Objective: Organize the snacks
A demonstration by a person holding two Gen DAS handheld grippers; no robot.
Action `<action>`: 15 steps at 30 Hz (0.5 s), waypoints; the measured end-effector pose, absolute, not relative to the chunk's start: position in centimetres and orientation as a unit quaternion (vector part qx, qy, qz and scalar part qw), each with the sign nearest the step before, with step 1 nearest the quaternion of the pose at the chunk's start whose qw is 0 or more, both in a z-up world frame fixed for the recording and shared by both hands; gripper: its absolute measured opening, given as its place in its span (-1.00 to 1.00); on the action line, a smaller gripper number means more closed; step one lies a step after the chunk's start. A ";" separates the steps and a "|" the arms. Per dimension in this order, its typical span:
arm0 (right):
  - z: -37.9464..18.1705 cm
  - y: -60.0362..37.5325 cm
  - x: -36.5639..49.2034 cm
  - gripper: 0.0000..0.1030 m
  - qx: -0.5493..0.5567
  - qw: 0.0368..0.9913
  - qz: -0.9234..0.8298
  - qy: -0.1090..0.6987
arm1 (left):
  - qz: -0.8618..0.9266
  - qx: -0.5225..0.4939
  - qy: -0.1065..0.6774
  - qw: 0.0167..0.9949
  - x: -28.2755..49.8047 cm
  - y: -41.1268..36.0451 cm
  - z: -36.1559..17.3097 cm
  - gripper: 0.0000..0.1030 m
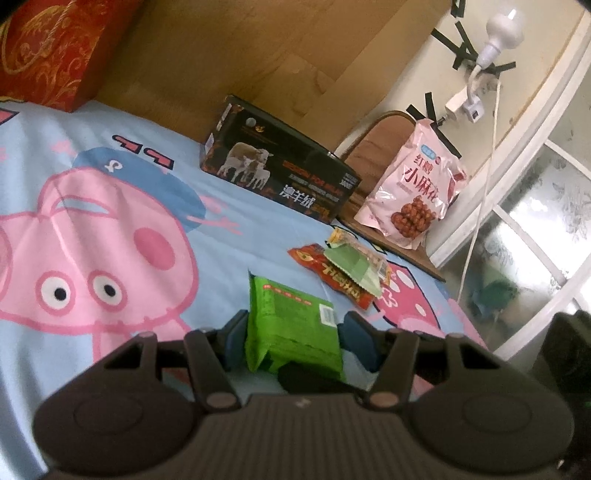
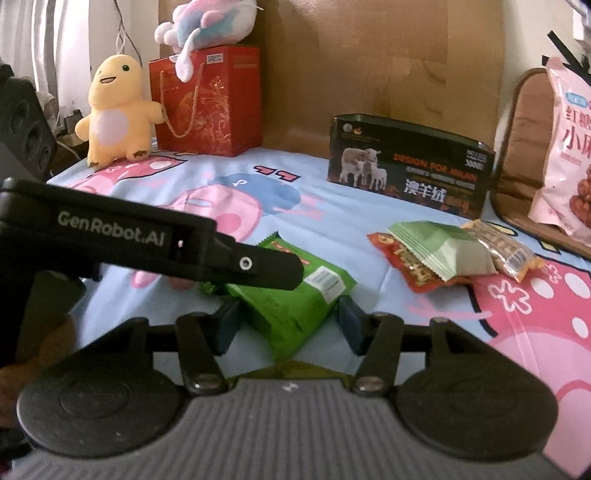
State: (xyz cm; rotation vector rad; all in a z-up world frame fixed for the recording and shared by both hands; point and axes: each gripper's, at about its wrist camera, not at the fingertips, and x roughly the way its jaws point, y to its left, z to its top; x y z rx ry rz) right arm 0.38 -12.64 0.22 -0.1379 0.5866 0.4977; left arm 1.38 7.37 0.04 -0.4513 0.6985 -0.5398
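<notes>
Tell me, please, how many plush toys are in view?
2, both in the right wrist view: a yellow plush standing on the bedsheet beside the red gift bag, and a pastel plush lying on that bag. Others may be out of frame.

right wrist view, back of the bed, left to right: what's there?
Yellow plush toy → red gift bag with a pastel plush on top → black sheep-print box → pink snack bag at the right edge.

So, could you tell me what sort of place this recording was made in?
Most likely a bedroom at home: the snacks lie on a bed with a cartoon pig sheet, against a wooden headboard, with a yellow plush toy and a red gift bag beside it.
</notes>
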 end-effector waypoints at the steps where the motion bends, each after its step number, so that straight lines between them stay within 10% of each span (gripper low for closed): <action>1: 0.2 -12.7 0.5 0.18 -0.065 0.924 0.244 0.286 | -0.258 -0.216 0.335 0.880 1.4 7.4 0.0 0.08; 15: 0.2 -12.7 0.5 0.27 -0.061 0.924 0.248 0.286 | -0.258 -0.216 0.334 0.880 1.2 7.3 0.1 0.08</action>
